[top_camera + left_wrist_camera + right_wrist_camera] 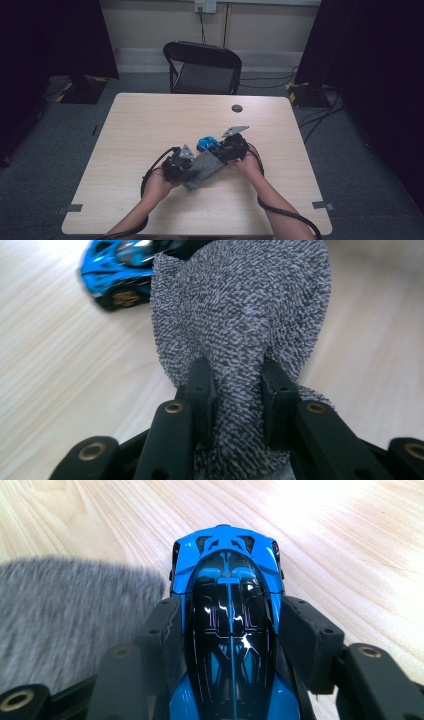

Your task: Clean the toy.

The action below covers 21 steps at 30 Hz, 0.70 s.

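A pale wooden table [150, 125] lies under me. My left gripper [239, 385] pinches the grey cloth [240, 310] bunched at mid-table; my right gripper [230, 625] clamps the blue toy car [227, 565] just beside it.

Dim room light is leaving the high view's edges nearly black while the pale tabletop [150, 130] is catching the brightness, glare is washing out the wood and streaking the blue toy car [230, 630], and the grey cloth [65, 615] is blurring softly.
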Each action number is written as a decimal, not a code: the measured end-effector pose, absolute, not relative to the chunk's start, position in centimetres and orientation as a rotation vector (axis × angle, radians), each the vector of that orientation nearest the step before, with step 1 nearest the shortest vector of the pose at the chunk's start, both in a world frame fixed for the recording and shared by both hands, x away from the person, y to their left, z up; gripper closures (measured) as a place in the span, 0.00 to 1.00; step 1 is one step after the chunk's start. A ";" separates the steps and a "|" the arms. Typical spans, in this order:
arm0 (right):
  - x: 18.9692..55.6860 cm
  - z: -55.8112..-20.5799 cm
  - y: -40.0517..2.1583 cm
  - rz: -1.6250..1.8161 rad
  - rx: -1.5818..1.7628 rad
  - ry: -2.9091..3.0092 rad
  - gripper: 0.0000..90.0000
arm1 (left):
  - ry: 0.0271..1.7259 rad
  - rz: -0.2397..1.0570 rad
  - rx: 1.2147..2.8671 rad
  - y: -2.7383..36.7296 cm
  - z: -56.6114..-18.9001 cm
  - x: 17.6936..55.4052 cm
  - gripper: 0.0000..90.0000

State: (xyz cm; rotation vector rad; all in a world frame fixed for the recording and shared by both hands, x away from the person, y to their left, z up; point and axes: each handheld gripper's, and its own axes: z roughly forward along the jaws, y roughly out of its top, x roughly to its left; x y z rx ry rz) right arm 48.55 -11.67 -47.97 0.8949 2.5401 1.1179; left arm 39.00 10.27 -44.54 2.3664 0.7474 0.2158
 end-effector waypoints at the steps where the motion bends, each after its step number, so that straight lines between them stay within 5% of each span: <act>1: 48.5 -48.0 -11.7 1.120 0.896 2.539 0.49 | 0.741 0.212 2.369 10.0 -44.5 38.9 0.79; 21: 48.6 -47.9 -11.6 1.116 0.903 2.540 0.49 | 0.637 0.113 2.432 6.1 -45.9 38.3 0.79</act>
